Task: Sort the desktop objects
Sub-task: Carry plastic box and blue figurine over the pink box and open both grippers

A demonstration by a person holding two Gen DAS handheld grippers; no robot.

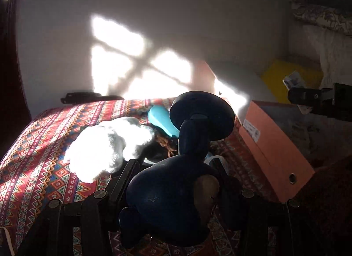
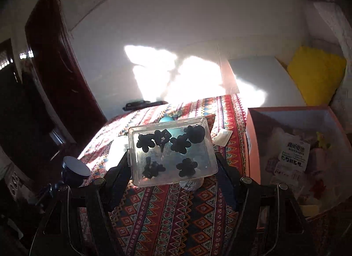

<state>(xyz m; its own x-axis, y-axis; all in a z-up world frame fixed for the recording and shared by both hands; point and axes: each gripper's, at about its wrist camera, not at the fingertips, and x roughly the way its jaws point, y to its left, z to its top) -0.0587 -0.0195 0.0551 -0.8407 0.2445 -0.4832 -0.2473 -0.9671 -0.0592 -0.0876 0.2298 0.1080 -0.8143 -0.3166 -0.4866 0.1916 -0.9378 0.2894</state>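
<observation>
Left wrist view: left tongs (image 1: 176, 163) are clenching one dark blue figurine (image 1: 173, 198), held above the worktop (image 1: 39, 145), which is wearing a patterned red cloth. Figurine is sitting right between the two fingers, its neck rising to one round disc-shaped top (image 1: 201, 118). Beyond the tongs, one white fluffy item (image 1: 110, 148) is lying in hard sunlight, left of the figurine. One light-blue object (image 1: 161, 120) is showing behind the disc, partly hidden. One dark flat thing (image 1: 88, 97) is lying at the worktop's far edge; too dark to identify. One orange box (image 1: 277, 145) is standing just beside the worktop on the right. Right tongs are entering at the right edge, above the box; only a dark finger is showing there. One yellow item (image 1: 290, 77) is sitting far right, behind the box.

Right wrist view: right tongs (image 2: 172, 159) are gripping one clear plastic case (image 2: 172, 152) by its two short sides, raised over the worktop (image 2: 176, 216). Six dark flower-like pieces are lying inside the case, three along the far side plus one angular piece among them, two on the near side. Case is sitting squarely between the fingers, tilted slightly. Figurine's disc top is visible low left. Orange box (image 2: 250, 145) is standing open on the right, holding packets and mixed small items; count is unclear. One small white packet (image 2: 223, 137) is lying on the cloth between case and box.
</observation>
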